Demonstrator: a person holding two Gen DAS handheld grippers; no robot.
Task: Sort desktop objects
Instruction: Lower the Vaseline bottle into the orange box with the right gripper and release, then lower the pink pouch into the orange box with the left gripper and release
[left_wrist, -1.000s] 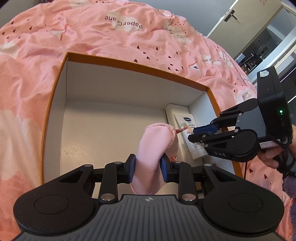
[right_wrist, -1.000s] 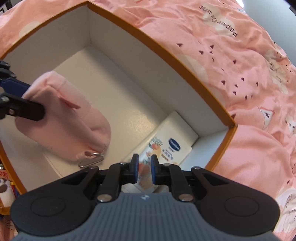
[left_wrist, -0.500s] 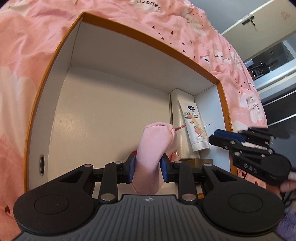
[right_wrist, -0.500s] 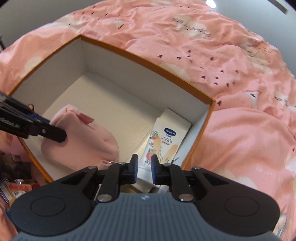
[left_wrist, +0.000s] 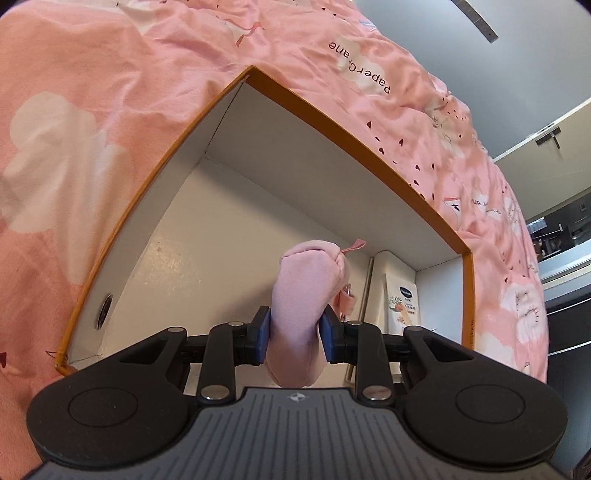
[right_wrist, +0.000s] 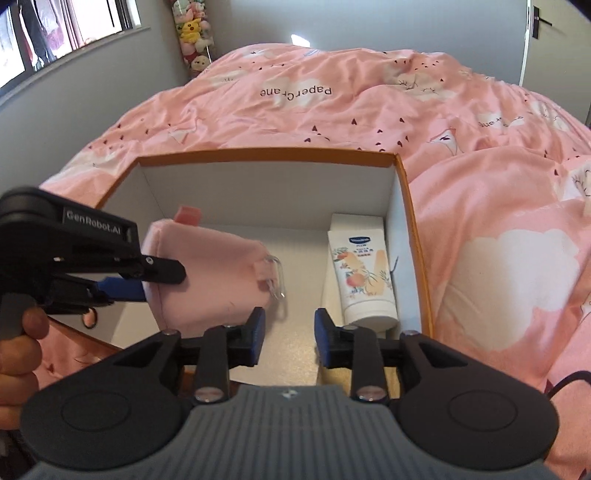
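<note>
Left wrist view first: nearest to us, our left gripper (left_wrist: 294, 330) is clamped on a soft pink pouch (left_wrist: 303, 295), its blue pads pressing the fabric from both sides. The pouch stands up out of the jaws over the white floor of an open box (left_wrist: 258, 162) with an orange rim. A small pink tab sticks out near the pouch's top, and a metal clip (left_wrist: 347, 295) hangs at its right side. Past it, in the box's far right corner, a white cream tube (left_wrist: 404, 302) lies on top of a flat white carton (left_wrist: 388, 258). Beyond the box spreads a pink bedcover (left_wrist: 92, 110) printed with white clouds and the words "Paper Crane".

From the right wrist view, our right gripper (right_wrist: 288, 338) sits closest, its jaws having just been opening; they now stand apart with nothing between them, only the box floor showing through the gap. Just left of it, the left gripper (right_wrist: 159, 275) reaches in from the side, held by a hand (right_wrist: 18, 347), with the pouch (right_wrist: 214, 280) pinched in it above the floor; the clip (right_wrist: 275, 277) dangles at the pouch's right end. To the right, the tube (right_wrist: 364, 273) lies lengthwise against the box's right wall, cap end nearest us. Farther off, the bedcover (right_wrist: 480, 221) rises to a grey wall, where a stack of plush toys (right_wrist: 194, 33) stands in the corner beside a window (right_wrist: 55, 33).
</note>
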